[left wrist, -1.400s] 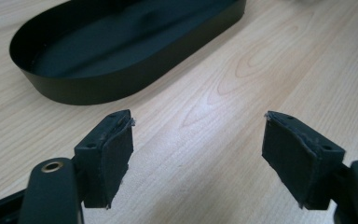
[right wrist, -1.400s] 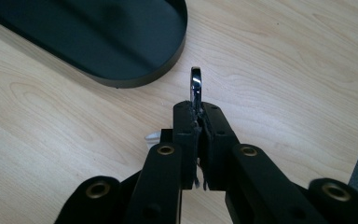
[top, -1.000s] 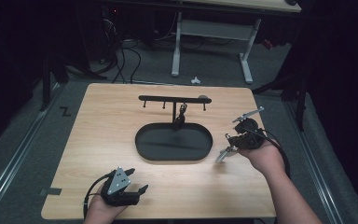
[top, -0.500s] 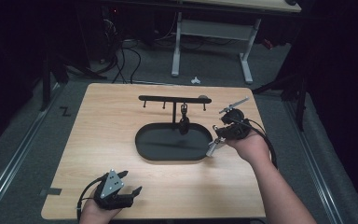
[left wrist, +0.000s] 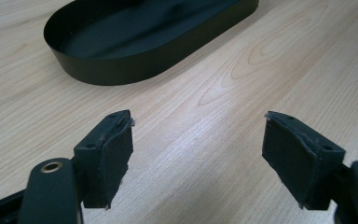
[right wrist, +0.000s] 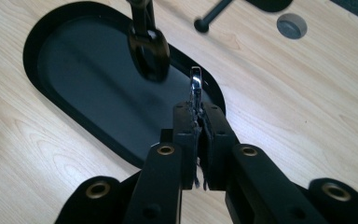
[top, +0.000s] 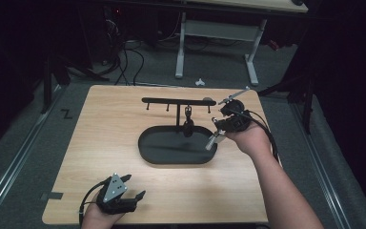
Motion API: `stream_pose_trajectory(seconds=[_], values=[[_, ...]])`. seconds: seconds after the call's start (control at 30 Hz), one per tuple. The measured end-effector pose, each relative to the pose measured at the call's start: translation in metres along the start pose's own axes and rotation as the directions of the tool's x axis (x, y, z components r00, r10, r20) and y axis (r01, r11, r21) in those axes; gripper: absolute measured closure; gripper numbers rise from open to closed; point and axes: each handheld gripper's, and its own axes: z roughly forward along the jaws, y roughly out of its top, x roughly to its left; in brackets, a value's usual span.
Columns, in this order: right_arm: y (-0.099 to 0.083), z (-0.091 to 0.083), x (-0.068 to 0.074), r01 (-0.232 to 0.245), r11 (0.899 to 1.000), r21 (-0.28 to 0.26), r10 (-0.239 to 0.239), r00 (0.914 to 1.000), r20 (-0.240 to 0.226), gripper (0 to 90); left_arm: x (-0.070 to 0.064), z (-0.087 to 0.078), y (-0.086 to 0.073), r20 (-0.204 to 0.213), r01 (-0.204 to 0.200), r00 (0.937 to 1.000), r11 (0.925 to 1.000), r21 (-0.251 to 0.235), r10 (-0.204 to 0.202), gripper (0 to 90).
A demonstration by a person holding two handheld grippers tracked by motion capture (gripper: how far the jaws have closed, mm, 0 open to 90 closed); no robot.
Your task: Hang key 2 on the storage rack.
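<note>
A black oval tray [top: 171,160] lies mid-table, with a black T-shaped rack [top: 171,100] of small pegs rising from its far side. From one peg hangs a dark clasp-like piece [top: 188,125], which the right gripper view shows over the tray [right wrist: 148,51]. My right gripper [top: 219,123] hovers at the tray's right end, near the rack. Its jaws [right wrist: 196,109] are shut on a thin shiny metal ring [right wrist: 195,81] that pokes up between them. My left gripper [top: 134,186] rests at the near left edge of the table, open [left wrist: 198,140] and holding nothing, with the tray wall [left wrist: 121,70] ahead of it.
A grey round cap [right wrist: 291,24] is set into the wooden tabletop beyond the rack's right end. Past the table's far edge stand white desk legs [top: 181,47] amid loose cables on the floor. Bare wood lies between the tray and the left gripper.
My right gripper has moved left and forward from the table's right side to the tray's right end by the rack. The left gripper has slid slightly toward the near edge.
</note>
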Motion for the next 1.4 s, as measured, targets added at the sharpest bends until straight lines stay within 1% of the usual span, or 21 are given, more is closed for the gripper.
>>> stream_pose_trajectory(seconds=[0.1,0.13,0.2,0.3,0.37,0.43,0.5,0.57,0.63,0.77,0.9,0.97,1.13,1.2,1.27,1.33,1.4], values=[[0.006,-0.001,0.002,0.009,1.000,-0.006,-0.009,1.0000,-0.002,86.4,0.000,0.000,0.000,0.001,0.002,1.0000,1.0000,-0.001,-0.002,24.9],[0.008,-0.001,0.003,0.003,1.000,-0.007,-0.003,1.0000,-0.005,86.4,0.000,0.000,0.000,0.000,0.002,1.0000,1.0000,0.000,-0.002,24.9],[0.011,0.001,0.004,0.017,1.000,-0.008,-0.017,0.9998,-0.007,86.4,0.000,0.000,0.000,-0.002,0.001,1.0000,1.0000,0.000,-0.001,24.9],[0.013,0.003,0.005,0.016,1.000,-0.014,-0.016,0.9998,-0.012,86.4,0.000,0.000,0.000,0.000,0.001,1.0000,1.0000,0.001,-0.001,24.9],[0.015,0.003,0.004,0.010,1.000,-0.017,-0.010,0.9999,-0.012,86.4,0.000,-0.001,0.000,-0.003,0.001,1.0000,1.0000,-0.006,-0.001,24.9],[0.018,0.002,0.004,-0.002,1.000,-0.020,0.002,0.9999,-0.010,86.4,0.000,-0.001,0.001,-0.002,-0.001,1.0000,1.0000,-0.006,0.001,24.9],[0.019,0.002,0.003,-0.001,1.000,-0.028,0.000,1.0000,-0.010,86.4,0.000,-0.001,0.001,-0.006,0.000,1.0000,1.0000,-0.009,0.000,25.0],[0.020,0.004,0.003,-0.004,1.000,-0.020,0.004,0.9999,-0.009,86.4,0.000,-0.002,0.001,-0.004,0.000,1.0000,1.0000,-0.008,0.000,25.0],[0.020,0.006,0.002,-0.005,1.000,-0.023,0.004,1.0000,-0.007,86.4,0.000,-0.002,0.001,-0.003,-0.001,1.0000,1.0000,-0.007,0.001,25.0],[0.022,0.008,-0.004,-0.028,0.999,-0.029,0.028,0.9995,-0.012,86.4,0.000,-0.002,0.001,-0.001,-0.005,1.0000,1.0000,-0.004,0.005,25.0],[0.023,0.011,-0.007,-0.031,0.999,-0.036,0.031,0.9995,-0.011,86.2,0.001,-0.002,0.001,0.003,-0.002,1.0000,1.0000,-0.002,0.002,25.0],[0.023,0.013,-0.008,-0.033,0.999,-0.043,0.033,0.9994,-0.001,85.7,0.001,-0.001,0.001,0.003,-0.002,1.0000,1.0000,-0.003,0.002,25.0],[0.024,0.019,-0.009,-0.015,0.998,-0.056,0.016,0.9995,0.027,84.6,0.001,-0.002,0.001,0.004,-0.003,1.0000,1.0000,-0.004,0.003,25.2],[0.024,0.023,-0.009,0.001,0.998,-0.063,0.002,0.9992,0.040,84.2,0.001,-0.002,0.001,0.004,-0.003,1.0000,1.0000,-0.004,0.003,25.2],[0.024,0.027,-0.009,0.002,0.998,-0.065,0.002,0.9988,0.050,80.8,0.001,-0.002,0.001,0.004,-0.003,1.0000,1.0000,-0.004,0.003,25.2],[0.023,0.031,-0.010,-0.015,0.998,-0.063,0.020,0.9973,0.071,79.2,0.001,-0.001,0.001,0.003,-0.002,1.0000,1.0000,-0.005,0.002,25.2],[0.020,0.035,-0.012,-0.032,0.997,-0.064,0.037,0.9969,0.070,77.3,0.001,-0.001,0.001,0.003,-0.002,1.0000,1.0000,-0.006,0.002,25.3]])
